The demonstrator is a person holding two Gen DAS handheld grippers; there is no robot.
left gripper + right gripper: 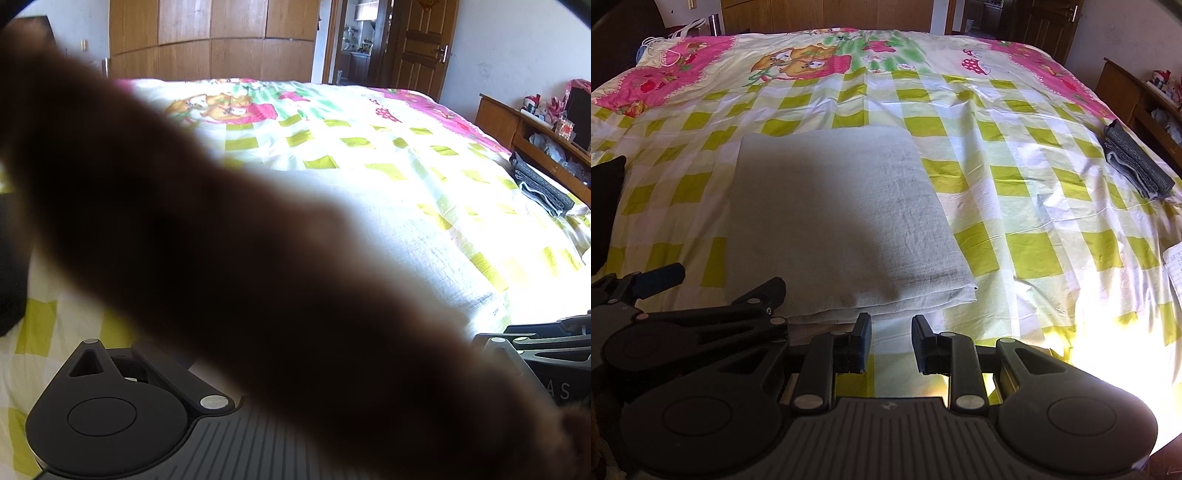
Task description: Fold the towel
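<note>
A pale grey towel (834,214) lies folded into a thick rectangle on the checked bedsheet (1015,184), its layered edge nearest me. My right gripper (892,343) is open just short of that edge, with nothing between its blue pads. My left gripper (716,282) shows at the lower left of the right wrist view, its fingers spread apart beside the towel's near left corner. In the left wrist view a blurred brown shape (240,240) close to the lens hides the fingers and much of the towel (406,240).
A folded dark grey cloth (1137,166) lies at the bed's right edge beside a wooden shelf unit (1123,92). A black object (605,206) sits at the left edge, and a sheet of paper (1174,269) at the right. Wardrobe doors (210,37) stand beyond the bed.
</note>
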